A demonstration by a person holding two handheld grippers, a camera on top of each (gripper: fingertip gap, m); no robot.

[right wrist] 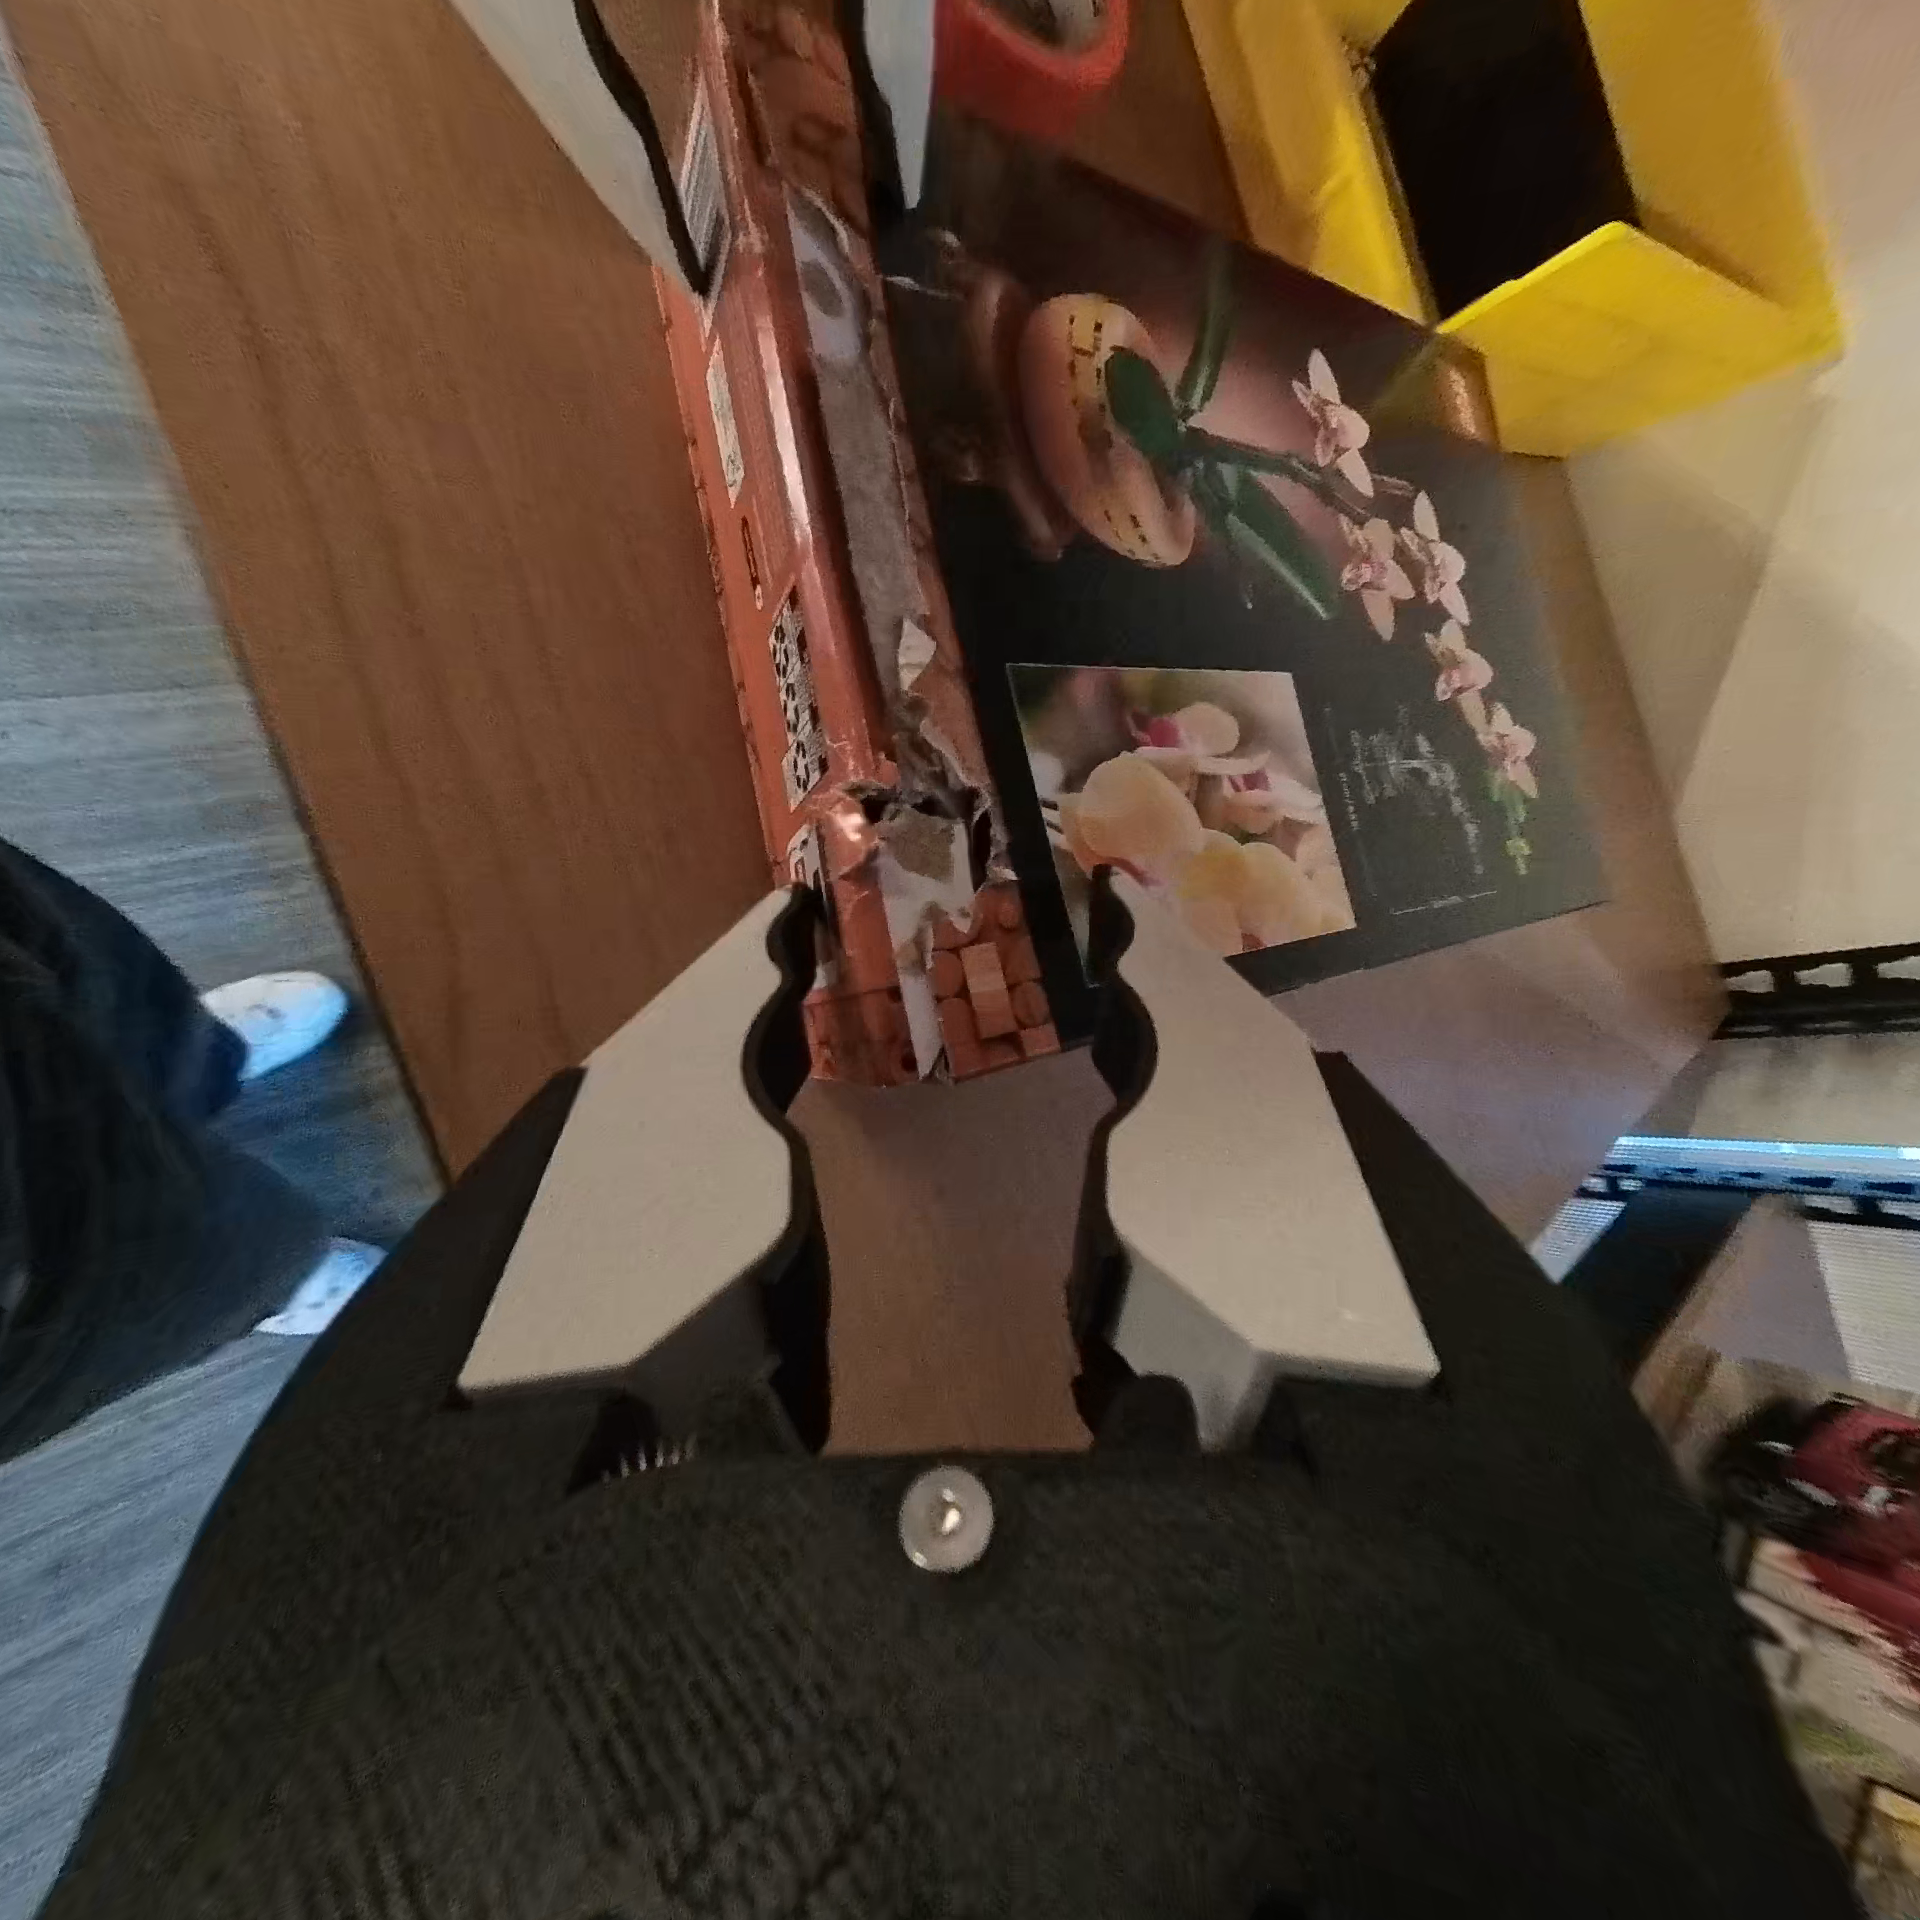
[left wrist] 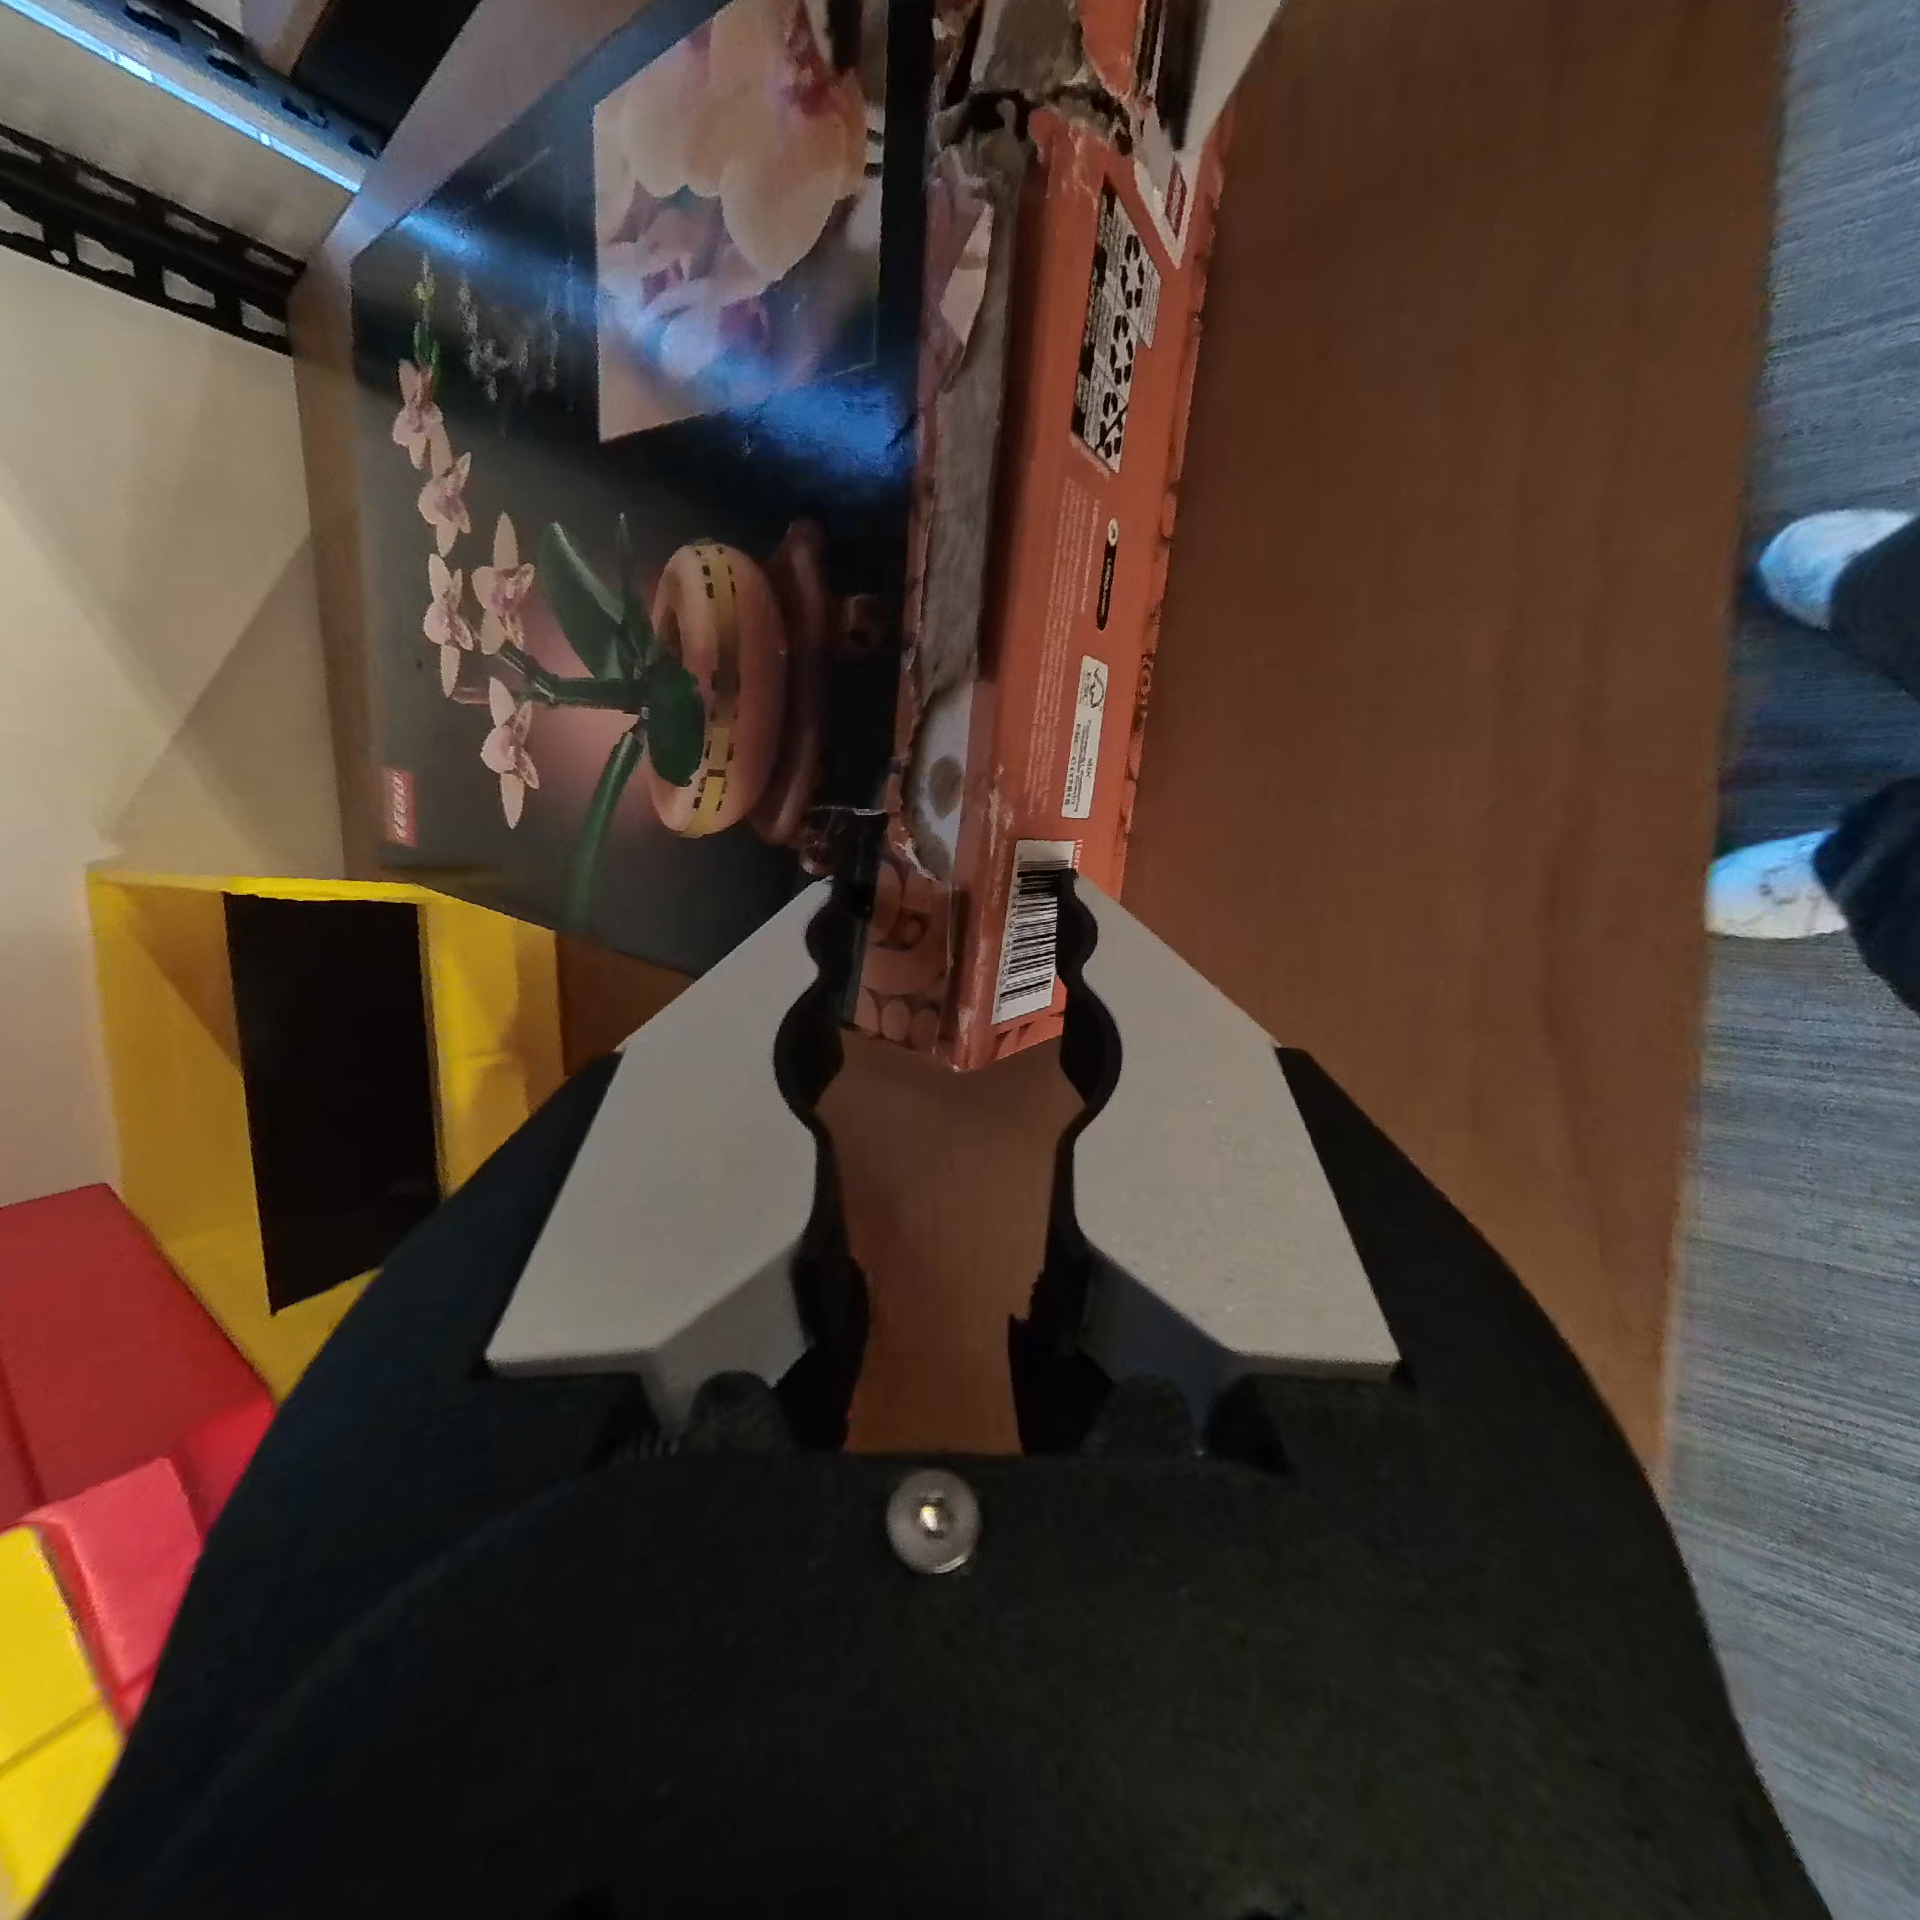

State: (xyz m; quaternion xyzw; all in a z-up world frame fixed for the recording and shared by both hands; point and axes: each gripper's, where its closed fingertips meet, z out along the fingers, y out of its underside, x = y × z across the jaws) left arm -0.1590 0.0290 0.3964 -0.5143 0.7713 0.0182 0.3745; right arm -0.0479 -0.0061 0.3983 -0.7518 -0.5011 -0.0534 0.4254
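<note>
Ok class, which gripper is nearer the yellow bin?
Left. The left gripper clasps the flower box at the end beside the yellow bin; the right gripper clasps the opposite, torn end, with the box between.

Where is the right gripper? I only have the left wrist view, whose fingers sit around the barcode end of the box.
Observer: The right gripper brackets the opposite end of the box and looks clamped on it.
Operator: Is that end intact?
Observer: No. There is a torn corner with a ragged hole in the cardboard.
Operator: Anything past the box that I'm missing?
Observer: A red roll shows at the far end, near the yellow bin.
</note>
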